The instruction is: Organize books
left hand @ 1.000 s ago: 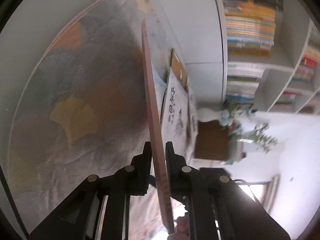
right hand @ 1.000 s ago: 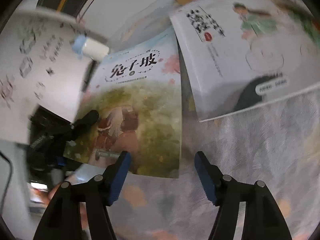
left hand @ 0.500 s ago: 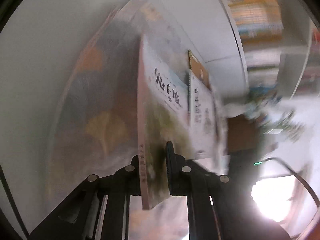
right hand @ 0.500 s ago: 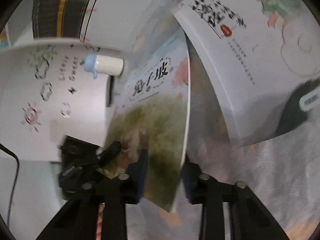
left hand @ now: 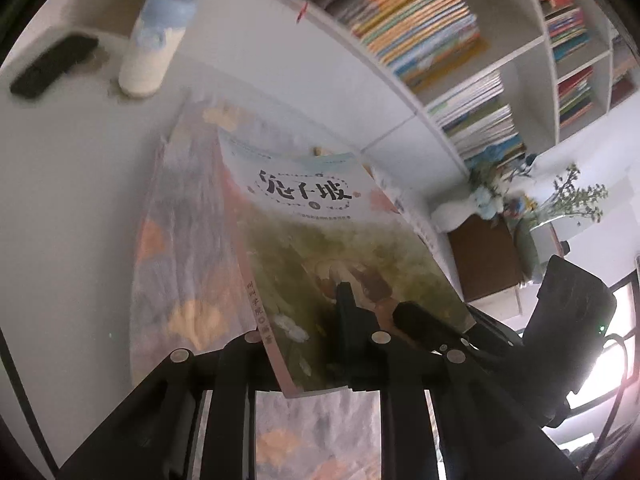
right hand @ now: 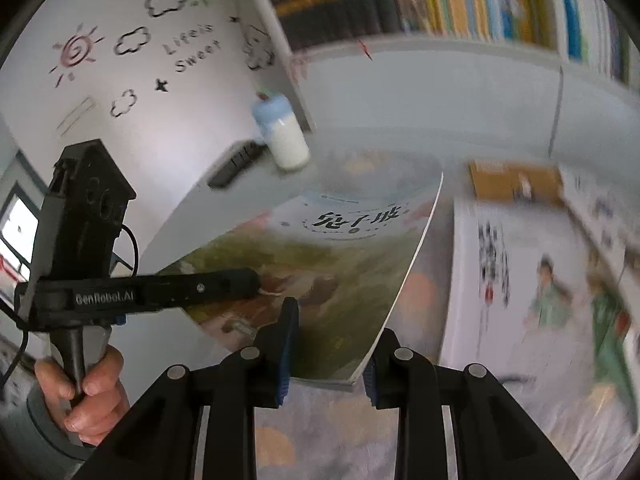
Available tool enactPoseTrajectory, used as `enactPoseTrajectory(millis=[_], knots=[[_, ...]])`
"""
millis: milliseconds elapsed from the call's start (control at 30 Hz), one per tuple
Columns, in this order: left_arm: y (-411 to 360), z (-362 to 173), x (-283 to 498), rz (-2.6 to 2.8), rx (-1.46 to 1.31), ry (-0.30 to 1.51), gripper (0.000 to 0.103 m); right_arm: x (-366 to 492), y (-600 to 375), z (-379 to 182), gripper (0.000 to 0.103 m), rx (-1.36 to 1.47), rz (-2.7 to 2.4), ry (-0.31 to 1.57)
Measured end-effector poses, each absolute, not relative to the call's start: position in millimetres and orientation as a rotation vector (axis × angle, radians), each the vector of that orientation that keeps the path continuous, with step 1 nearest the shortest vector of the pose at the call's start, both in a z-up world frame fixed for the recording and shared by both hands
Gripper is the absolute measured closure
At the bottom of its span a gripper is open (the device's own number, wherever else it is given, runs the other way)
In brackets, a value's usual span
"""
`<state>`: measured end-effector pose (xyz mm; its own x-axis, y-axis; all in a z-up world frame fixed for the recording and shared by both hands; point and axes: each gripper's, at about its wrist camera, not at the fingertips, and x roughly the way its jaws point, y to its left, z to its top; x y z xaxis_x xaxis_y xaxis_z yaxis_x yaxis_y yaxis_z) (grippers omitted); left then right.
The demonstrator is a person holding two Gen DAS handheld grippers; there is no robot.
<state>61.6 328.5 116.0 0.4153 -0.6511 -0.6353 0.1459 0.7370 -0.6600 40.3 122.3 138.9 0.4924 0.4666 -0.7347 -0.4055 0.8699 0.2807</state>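
Observation:
A picture book with a green painted cover [left hand: 320, 240] is lifted off the patterned cloth [left hand: 188, 280]. My left gripper [left hand: 304, 340] is shut on its lower spine corner. The book also shows in the right wrist view [right hand: 320, 272], tilted up. My right gripper [right hand: 328, 344] is closed on the book's lower edge, one blue-padded finger on the cover and one behind it. The left gripper [right hand: 224, 284] reaches in from the left there. A second, white-covered book [right hand: 540, 300] lies flat on the cloth to the right.
A white bottle with a blue cap [left hand: 152, 48] and a dark remote [left hand: 52, 64] stand at the table's back. A brown booklet [right hand: 516, 184] lies behind the white book. White shelves full of books [left hand: 460, 60] rise behind. A vase with plants [left hand: 560, 208] stands at the right.
The book has swung from edge-on to cover-up and has been lifted. My right gripper has moved in and closed on its lower edge.

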Motion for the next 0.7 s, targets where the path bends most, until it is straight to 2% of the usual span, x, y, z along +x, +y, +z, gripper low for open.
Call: enactPoseTrajectory(millis=[133, 333, 700], knots=[[338.4, 131.4, 71.5, -0.502, -0.500, 0.984, 0.087, 52.3, 137.7, 156.1, 0.076, 0.066, 0.567, 0.864], [352.9, 116.9, 102.4, -0.462, -0.467, 0.986, 0.087, 82.7, 169.5, 148.2, 0.076, 0.024, 0.568, 0.856], [355.2, 61.7, 120.3, -0.394, -0.463, 1.086, 0.083, 123.8, 191.8, 92.8, 0.074, 0.051, 0.548, 1.000]])
